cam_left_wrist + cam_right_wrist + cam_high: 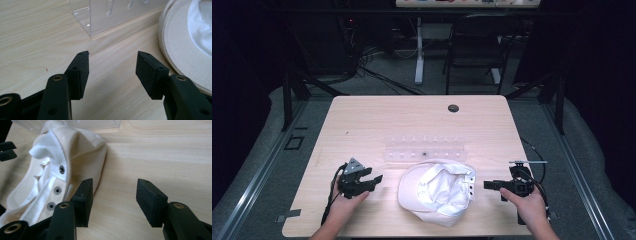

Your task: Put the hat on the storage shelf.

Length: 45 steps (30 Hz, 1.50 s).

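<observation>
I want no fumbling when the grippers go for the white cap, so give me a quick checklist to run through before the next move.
1. Left gripper open, nothing between its fingers: ok.
2. Right gripper open and empty: ok.
3. White cap lies between the two grippers, inside up, within easy reach: ok.
4. Snap strap at the cap's back faces the right gripper, unobstructed: ok.
5. Clear plastic rack stands just behind the cap; whether they touch: cannot tell.
6. Table bare around the cap for sliding fingers under the brim: ok.
</observation>
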Available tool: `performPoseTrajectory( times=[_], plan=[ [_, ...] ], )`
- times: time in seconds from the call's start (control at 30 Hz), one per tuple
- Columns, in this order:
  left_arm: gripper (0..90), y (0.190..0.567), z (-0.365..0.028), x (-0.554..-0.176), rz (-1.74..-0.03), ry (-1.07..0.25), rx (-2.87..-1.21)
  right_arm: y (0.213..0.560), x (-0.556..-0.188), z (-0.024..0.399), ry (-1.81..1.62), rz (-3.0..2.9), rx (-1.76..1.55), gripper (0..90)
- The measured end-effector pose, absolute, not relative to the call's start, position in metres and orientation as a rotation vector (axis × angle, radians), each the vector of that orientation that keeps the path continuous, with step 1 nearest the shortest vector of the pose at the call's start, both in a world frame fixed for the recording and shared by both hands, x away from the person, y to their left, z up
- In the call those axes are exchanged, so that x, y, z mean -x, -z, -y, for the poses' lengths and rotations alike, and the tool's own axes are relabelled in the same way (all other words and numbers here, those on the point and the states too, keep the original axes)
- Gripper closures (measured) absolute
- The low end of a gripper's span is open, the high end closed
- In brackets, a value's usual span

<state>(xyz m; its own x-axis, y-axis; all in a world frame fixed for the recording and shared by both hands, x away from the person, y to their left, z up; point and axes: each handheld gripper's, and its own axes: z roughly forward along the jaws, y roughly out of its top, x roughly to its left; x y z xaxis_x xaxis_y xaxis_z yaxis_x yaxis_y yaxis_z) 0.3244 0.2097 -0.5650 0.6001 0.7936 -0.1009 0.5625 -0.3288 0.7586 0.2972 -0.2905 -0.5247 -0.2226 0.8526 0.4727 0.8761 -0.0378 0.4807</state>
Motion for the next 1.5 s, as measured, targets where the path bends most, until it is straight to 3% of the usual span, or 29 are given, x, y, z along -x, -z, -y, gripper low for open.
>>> performPoseTrajectory(
  times=[0.6, 1.5],
  plan=[
    [44.5, 0.566, -0.209, -0.325, -1.077, -0.372, -2.04, 0.513, -0.303, 0.272, 1.105, 2.056, 1.769, 44.3],
    [44.4, 0.566, -0.21, -0.326, -1.079, -0.375, -2.034, 0.527, -0.317, 0.231, 1.068, 1.951, 1.691, 44.6]
  ],
)
